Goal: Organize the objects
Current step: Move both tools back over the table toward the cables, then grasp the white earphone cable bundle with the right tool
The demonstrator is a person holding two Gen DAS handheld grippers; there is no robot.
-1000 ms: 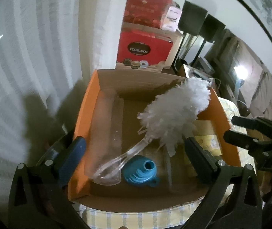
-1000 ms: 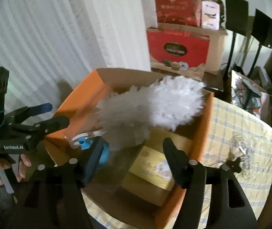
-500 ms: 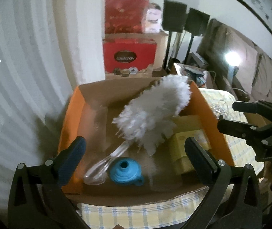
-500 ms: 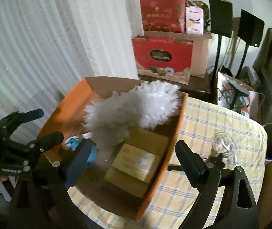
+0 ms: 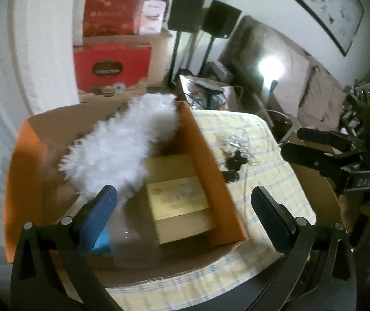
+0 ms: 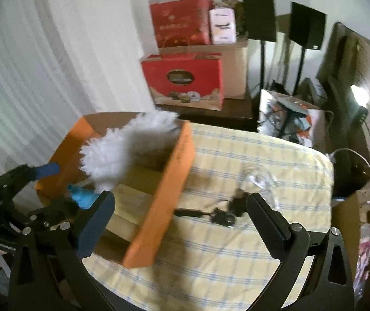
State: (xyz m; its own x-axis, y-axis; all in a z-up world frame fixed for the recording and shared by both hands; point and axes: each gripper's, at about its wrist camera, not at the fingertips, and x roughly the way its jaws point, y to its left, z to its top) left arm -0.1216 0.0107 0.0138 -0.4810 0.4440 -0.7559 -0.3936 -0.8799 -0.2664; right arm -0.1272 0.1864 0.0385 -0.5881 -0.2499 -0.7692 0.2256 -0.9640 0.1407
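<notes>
An orange cardboard box (image 5: 211, 171) (image 6: 169, 197) stands on a table with a yellow checked cloth (image 6: 249, 246). In it lie a white fluffy duster (image 5: 122, 142) (image 6: 128, 145), a blue funnel (image 6: 82, 197) (image 5: 102, 243) and a yellow flat box (image 5: 177, 199). A black cable with a plug (image 6: 221, 215) (image 5: 234, 160) and a clear crumpled wrapper (image 6: 260, 178) lie on the cloth right of the box. My left gripper (image 5: 185, 212) is open and empty above the box's near edge. My right gripper (image 6: 179, 220) is open and empty above the box's right wall and the cable.
Red gift boxes (image 6: 185, 77) and a cardboard carton stand behind the table by a white curtain (image 6: 29, 64). Black speaker stands (image 6: 262, 26) and a cluttered bag (image 6: 288, 114) are at the back right. An open carton (image 6: 361, 220) stands right of the table.
Both grippers have swung right and pulled back from the box. The cloth with the cable and wrapper has come into view. Objects in the box have not moved.
</notes>
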